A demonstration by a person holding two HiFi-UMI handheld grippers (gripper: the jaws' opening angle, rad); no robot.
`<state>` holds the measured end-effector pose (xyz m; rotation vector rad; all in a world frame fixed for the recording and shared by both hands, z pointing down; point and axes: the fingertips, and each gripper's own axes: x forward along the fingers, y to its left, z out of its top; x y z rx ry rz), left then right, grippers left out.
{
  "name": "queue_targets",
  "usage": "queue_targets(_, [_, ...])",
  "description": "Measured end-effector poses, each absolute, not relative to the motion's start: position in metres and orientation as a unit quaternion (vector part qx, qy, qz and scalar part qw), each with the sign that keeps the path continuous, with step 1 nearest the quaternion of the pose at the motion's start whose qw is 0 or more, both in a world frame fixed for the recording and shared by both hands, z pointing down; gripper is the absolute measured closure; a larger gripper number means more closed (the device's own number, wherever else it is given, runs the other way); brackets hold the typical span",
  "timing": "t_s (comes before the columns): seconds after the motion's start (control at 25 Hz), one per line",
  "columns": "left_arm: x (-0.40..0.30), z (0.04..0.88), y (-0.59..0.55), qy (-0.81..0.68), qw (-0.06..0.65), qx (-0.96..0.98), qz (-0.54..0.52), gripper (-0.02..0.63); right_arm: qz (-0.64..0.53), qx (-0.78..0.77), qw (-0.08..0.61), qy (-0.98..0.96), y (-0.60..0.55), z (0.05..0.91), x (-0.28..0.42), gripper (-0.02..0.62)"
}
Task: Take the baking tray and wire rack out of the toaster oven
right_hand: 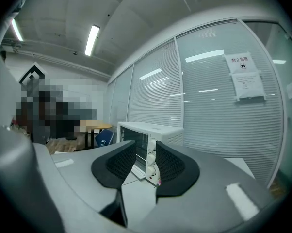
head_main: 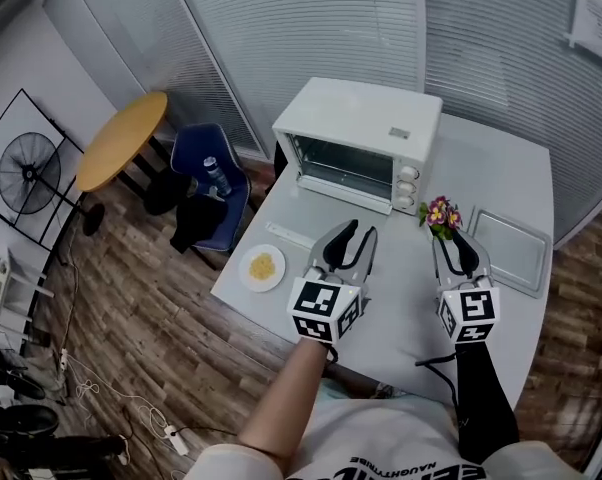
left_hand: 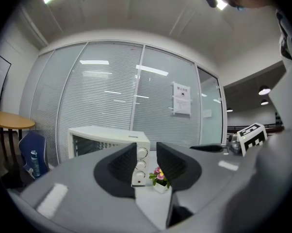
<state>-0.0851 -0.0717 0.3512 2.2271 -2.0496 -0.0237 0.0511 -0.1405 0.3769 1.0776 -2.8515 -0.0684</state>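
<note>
The left gripper [left_hand: 146, 147] has its jaws partly apart with nothing between them; through the gap only the toaster oven's knobs and a small flower pot [left_hand: 159, 177] show, well beyond. The right gripper [right_hand: 146, 147] is the same: jaws half parted and empty, with the knob column in the gap. Both are held level and aimed at the toaster oven [head_main: 366, 118], which reads as a readied approach rather than a grip. The gap looks wide enough to take a thin rim or wire.

In the head view the left gripper [head_main: 359, 233] and right gripper [head_main: 451, 244] hover over the tabletop [head_main: 401, 273] in front of the oven, well short of it. The flower pot [head_main: 441, 214] stands at the oven's front right corner. A flat metal baking tray [head_main: 509, 240] lies right of the oven, past the pot. I judge it is already out and parked clear of the door's swing. The wire rack shows in no view, so it is presumably still inside. A plate [head_main: 249, 259] of yellow food sits front-left of the oven.

Only the head view shows the tray and plate. The left gripper view alone catches the right gripper's marker cube [left_hand: 252, 135]. The right gripper view looks at the oven front [right_hand: 136, 142] at a slant, where the door seems let down, though I cannot be sure.
</note>
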Motion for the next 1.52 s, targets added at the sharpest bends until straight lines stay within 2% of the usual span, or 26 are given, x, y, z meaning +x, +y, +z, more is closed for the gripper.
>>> queue_targets(0.52, [-0.194, 0.368, -0.111, -0.638, 0.074, 0.766, -0.014, 0.463, -0.016, 0.397, 0.067, -0.915, -0.163, 0.396, -0.049, 0.472])
queue_targets(1.0, [-0.270, 0.405, -0.161, -0.555, 0.121, 0.823, -0.001, 0.463, 0.068, 0.467, 0.083, -0.878, -0.181, 0.435, -0.131, 0.472])
queue_targets(1.32, [-0.306, 0.446, -0.184, -0.527, 0.206, 0.824, -0.044, 0.463, 0.155, 0.480, 0.060, -0.862, -0.196, 0.466, -0.153, 0.472])
queue_targets(1.52, [-0.320, 0.463, -0.207, -0.520, 0.269, 0.806, -0.093, 0.463, 0.236, 0.486, 0.021, -0.841, -0.213, 0.491, -0.158, 0.472])
